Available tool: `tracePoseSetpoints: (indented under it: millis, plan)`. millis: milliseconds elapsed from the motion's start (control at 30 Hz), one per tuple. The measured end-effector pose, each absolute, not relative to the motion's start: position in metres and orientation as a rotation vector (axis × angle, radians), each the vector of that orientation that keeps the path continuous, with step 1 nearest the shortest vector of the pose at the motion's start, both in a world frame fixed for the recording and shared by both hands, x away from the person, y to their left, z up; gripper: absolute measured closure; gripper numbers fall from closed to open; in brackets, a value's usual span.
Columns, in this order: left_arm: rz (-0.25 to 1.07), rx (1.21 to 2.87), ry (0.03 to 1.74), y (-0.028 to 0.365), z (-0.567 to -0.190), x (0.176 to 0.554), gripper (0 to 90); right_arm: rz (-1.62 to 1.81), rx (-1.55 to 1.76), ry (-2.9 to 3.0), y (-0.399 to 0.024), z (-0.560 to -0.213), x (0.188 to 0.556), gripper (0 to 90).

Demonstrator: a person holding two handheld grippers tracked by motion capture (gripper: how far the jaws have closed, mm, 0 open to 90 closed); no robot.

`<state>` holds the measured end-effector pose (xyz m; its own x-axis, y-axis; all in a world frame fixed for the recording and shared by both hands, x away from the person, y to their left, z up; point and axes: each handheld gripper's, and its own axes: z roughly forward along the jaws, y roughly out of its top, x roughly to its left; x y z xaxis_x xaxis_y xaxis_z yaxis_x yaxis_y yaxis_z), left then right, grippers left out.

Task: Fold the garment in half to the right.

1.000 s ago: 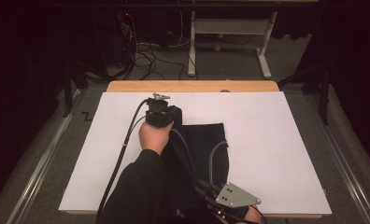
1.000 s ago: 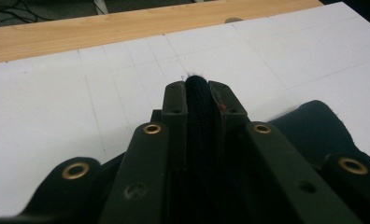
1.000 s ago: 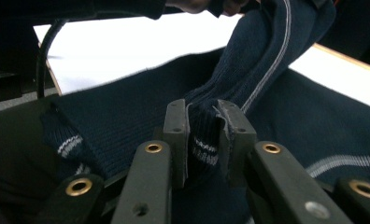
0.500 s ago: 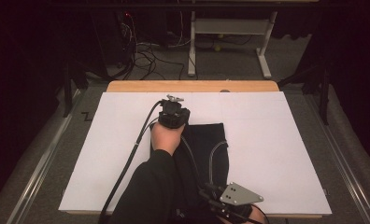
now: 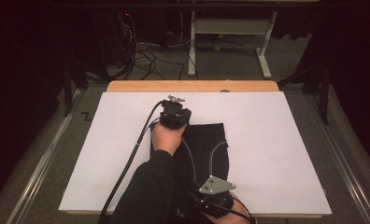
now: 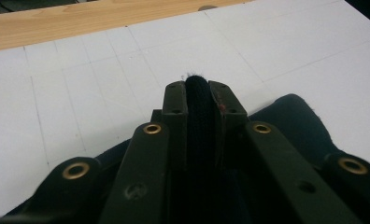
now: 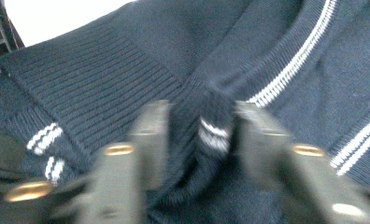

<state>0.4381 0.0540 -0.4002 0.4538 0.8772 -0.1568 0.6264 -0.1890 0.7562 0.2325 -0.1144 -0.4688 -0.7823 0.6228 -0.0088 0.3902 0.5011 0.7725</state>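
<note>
Jaws of both grippers — left gripper (image 5: pixel 174 113), right gripper (image 5: pixel 214 201) — pinch the garment (image 5: pixel 206 144).

Garment (image 5: pixel 206 144) lies on the sheet (image 5: pixel 276 154) covering the bench (image 5: pixel 192 86), roughly mid-width, running from mid-depth back to the near edge. Bare strip of bench shows beyond the sheet's far edge. Left tool (image 5: pixel 174 114) sits at the garment's far left corner, hand (image 5: pixel 167 137) just behind it on the near side, cable (image 5: pixel 127 168) trailing toward the near edge left of the forearm. Right tool (image 5: pixel 216 198) is at the garment's near end, by the bench's near edge, right of the left forearm. Both tools have fabric between their jaws. Second table (image 5: pixel 230 28) stands on the floor (image 5: pixel 314 51) past the bench, cables (image 5: pixel 145 53) on the floor to its left.
</note>
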Motion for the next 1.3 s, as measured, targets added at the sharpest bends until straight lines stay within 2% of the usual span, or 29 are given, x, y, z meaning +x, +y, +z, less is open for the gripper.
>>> tracePoseSetpoints:
  millis: [67,133,367,800,867,933,1033,1133,1300]
  plan:
    - [0.397,1.910,1.256,0.052,-0.399,0.437,74.3,1.150,0.834,2.458,-0.116,-0.469,0.231,77.1]
    - [0.389,1.907,1.245,0.050,-0.397,0.437,74.3,1.154,0.825,2.447,-0.118,-0.467,0.229,78.0]
    - [0.377,1.957,1.193,0.029,-0.392,0.436,74.2,1.198,0.778,2.398,-0.137,-0.458,0.211,77.0]
    - [0.349,2.004,1.195,-0.006,-0.408,0.442,71.3,1.208,0.859,2.375,-0.175,-0.459,0.203,74.1]
    - [0.328,1.997,1.192,-0.009,-0.410,0.442,66.0,1.212,0.871,2.365,-0.180,-0.458,0.202,70.5]
    - [0.323,1.976,1.168,-0.010,-0.409,0.441,56.3,1.221,0.882,2.347,-0.187,-0.457,0.200,66.9]
    - [0.371,1.953,1.113,-0.009,-0.403,0.435,45.1,1.245,0.910,2.309,-0.198,-0.455,0.199,60.6]
    - [0.387,1.962,1.072,-0.003,-0.394,0.430,36.9,1.272,0.938,2.267,-0.207,-0.451,0.199,57.8]
    - [0.401,1.922,1.055,0.024,-0.387,0.418,28.9,1.308,0.951,2.217,-0.214,-0.445,0.202,57.7]
